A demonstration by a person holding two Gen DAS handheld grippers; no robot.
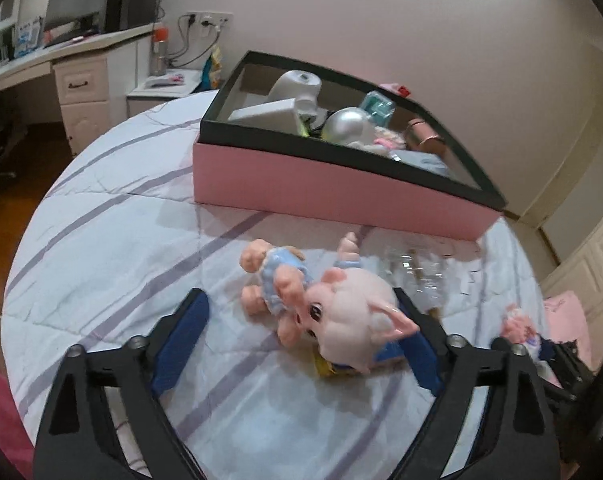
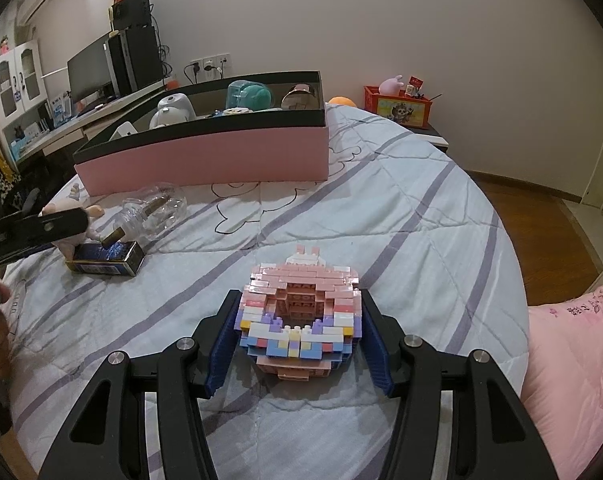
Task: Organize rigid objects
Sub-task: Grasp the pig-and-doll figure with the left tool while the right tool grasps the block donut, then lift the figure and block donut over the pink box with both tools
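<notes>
Centrally, the pastel pink, white and lilac ring-shaped toy-brick model [image 2: 299, 316] rests on the striped white quilt [image 2: 421, 216] between the blue-padded fingers of the right gripper [image 2: 299, 340], which flank it closely, while the left gripper [image 1: 301, 332], spread wide, straddles a pink plush pig [image 1: 341, 320].

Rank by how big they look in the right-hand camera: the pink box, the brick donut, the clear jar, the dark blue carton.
1. pink box
2. brick donut, though nearness to the camera inflates it
3. clear jar and dark blue carton: too alike to rank
</notes>
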